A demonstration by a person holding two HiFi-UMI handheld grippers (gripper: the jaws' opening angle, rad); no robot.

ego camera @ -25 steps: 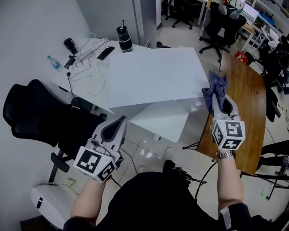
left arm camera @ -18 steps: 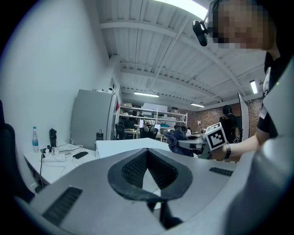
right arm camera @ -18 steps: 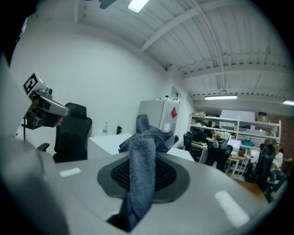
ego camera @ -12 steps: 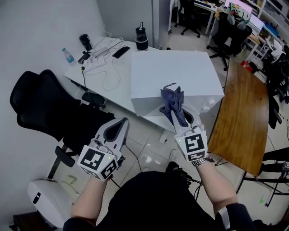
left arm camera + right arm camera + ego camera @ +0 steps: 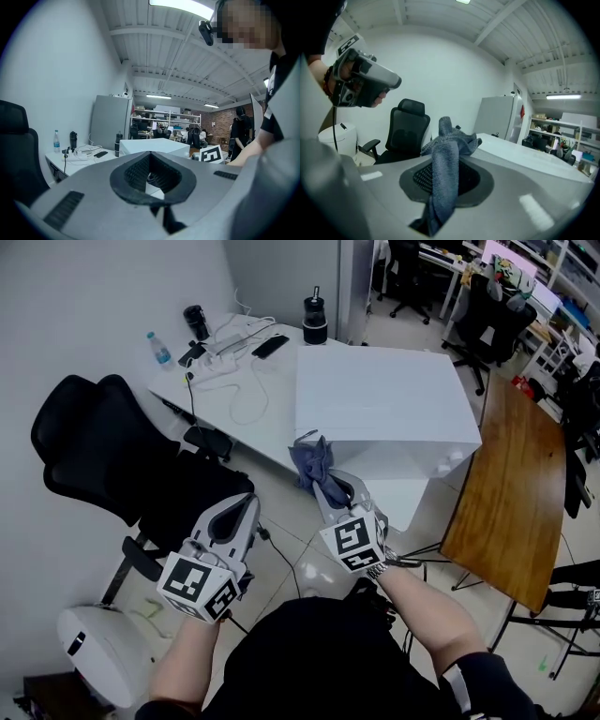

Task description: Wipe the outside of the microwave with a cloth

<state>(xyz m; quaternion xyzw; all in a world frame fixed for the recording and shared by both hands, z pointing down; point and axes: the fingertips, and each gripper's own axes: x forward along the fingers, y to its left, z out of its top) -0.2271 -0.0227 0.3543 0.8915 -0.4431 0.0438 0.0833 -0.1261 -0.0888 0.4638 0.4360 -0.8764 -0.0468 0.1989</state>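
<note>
White desk upper left, tiled floor. Right gripper pinches cloth near white box, probably microwave. Left gripper jaws together, empty. Ceiling lights only in gripper views.

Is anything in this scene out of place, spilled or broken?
Nothing looks spilled or damaged. Only the cables on the white desk lie in a loose tangle, and the cloth sits bunched in the right tool.
</note>
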